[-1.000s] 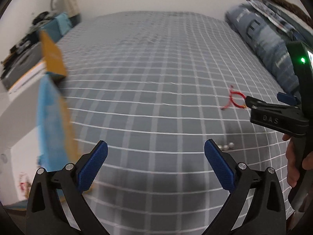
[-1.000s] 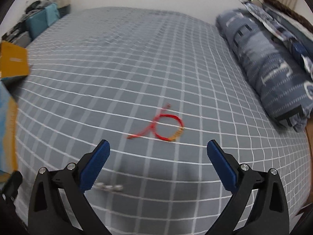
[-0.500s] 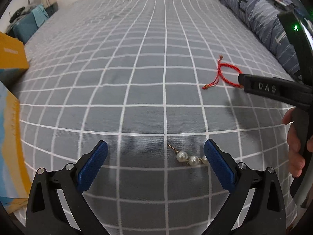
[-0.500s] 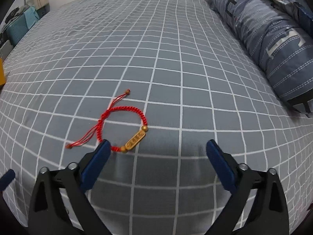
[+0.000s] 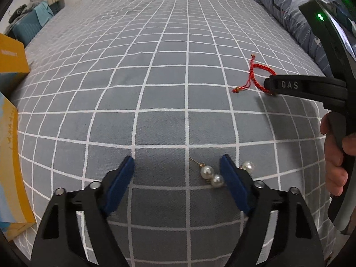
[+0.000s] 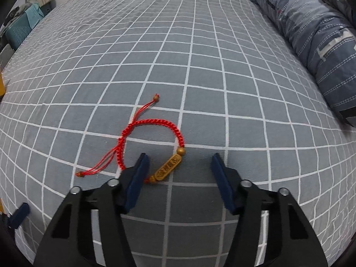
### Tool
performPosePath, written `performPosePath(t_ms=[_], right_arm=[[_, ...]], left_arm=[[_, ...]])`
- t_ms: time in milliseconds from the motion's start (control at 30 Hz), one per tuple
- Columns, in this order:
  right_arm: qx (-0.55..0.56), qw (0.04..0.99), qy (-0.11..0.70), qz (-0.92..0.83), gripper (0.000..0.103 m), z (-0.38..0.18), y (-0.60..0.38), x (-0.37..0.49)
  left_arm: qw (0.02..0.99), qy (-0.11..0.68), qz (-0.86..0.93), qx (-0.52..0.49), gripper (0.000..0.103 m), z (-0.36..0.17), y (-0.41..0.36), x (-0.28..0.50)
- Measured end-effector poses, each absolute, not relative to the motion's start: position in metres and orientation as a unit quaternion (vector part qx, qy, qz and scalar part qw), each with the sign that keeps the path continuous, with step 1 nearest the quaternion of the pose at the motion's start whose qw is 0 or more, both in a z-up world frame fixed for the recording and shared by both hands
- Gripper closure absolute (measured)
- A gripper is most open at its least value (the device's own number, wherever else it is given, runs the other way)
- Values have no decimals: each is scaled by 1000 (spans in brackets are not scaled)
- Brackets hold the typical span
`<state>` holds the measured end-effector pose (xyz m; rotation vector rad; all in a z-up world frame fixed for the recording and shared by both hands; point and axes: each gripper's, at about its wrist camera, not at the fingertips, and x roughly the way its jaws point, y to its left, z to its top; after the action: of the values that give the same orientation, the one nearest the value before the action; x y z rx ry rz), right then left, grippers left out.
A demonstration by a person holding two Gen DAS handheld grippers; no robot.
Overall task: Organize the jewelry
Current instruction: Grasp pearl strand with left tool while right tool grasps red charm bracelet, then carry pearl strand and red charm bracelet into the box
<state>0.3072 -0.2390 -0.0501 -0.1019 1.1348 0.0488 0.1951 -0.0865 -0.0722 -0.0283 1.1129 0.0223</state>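
Pearl earring [image 5: 211, 174] and red bracelet [image 6: 153, 146] lie on the bed [image 5: 155, 77]. Both claws dropped in from a second ago: left claw [image 5: 178, 171] closing around the pearls, right claw [image 6: 179, 164] closing over the bracelet's gold charm (neither gripping). Right claw reads "DAS".

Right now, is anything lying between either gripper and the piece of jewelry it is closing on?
Nothing visible. The left gripper is closing with two pearls of the pearl earring between its jaws, the third outside. The right gripper is closing around the red bracelet at its gold charm. Only bare bedsheet lies around both.
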Motion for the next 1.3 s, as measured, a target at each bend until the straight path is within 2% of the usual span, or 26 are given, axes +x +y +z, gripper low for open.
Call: performPosePath(t_ms=[100, 167, 233, 267, 333, 400, 1000, 1300], right_arm=[[-58, 840, 539, 27, 67, -50, -234, 307], [-63, 839, 539, 29, 75, -50, -232, 307], [-68, 838, 541, 29, 79, -50, -230, 307], [-70, 838, 541, 28, 83, -50, -230, 307], [-81, 836, 542, 26, 89, -51, -228, 306], [-86, 836, 541, 23, 95, -50, -227, 305], [-85, 843, 531, 8, 95, -41, -227, 295], [-86, 852, 516, 7, 95, -18, -219, 284]], left_arm=[[848, 529, 6, -14, 43, -70, -86, 190], [847, 531, 4, -17, 45, -68, -85, 189], [847, 531, 3, -18, 49, -68, -85, 187], [847, 531, 3, -18, 54, -67, -85, 186], [848, 530, 0, -13, 68, -65, -86, 185], [849, 528, -8, -10, 90, -65, -87, 188], [860, 508, -34, -7, 90, -51, -87, 179], [872, 487, -36, -16, 90, -19, -75, 174]])
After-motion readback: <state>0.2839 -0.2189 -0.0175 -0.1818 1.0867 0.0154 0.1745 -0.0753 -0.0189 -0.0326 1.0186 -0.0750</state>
